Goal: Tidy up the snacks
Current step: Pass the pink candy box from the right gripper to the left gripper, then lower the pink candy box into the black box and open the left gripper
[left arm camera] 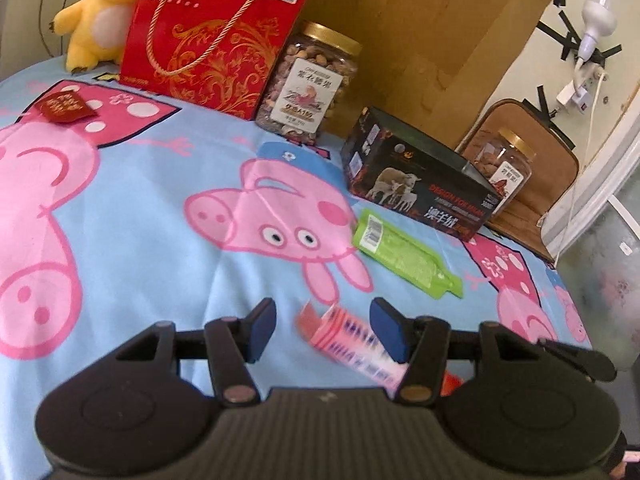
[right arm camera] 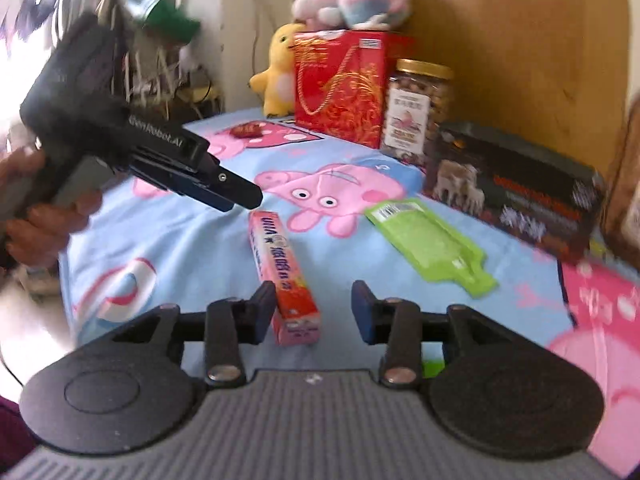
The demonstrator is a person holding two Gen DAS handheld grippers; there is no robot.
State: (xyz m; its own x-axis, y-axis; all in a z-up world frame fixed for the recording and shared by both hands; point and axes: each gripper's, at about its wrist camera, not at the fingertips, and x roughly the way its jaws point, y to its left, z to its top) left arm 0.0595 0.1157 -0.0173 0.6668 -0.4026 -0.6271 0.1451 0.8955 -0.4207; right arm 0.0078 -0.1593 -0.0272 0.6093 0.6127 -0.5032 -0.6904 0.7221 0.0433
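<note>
1. Pink snack box (right arm camera: 285, 276) lies flat on the cartoon-pig sheet (left arm camera: 132, 216), near the green pouch (left arm camera: 404, 254).
2. Right gripper (right arm camera: 314, 312): jaws apart, straddling the box's near end.
3. Left gripper (left arm camera: 324, 330): jaws apart, box between them.

Long snack box (right arm camera: 283, 276) lies on the bedsheet (right arm camera: 192, 248), flat pouch (right arm camera: 432, 246) to its right, carton (right arm camera: 516, 188) behind pouch, jar (right arm camera: 420, 106) and gift bag (right arm camera: 340, 88) further back left.
</note>
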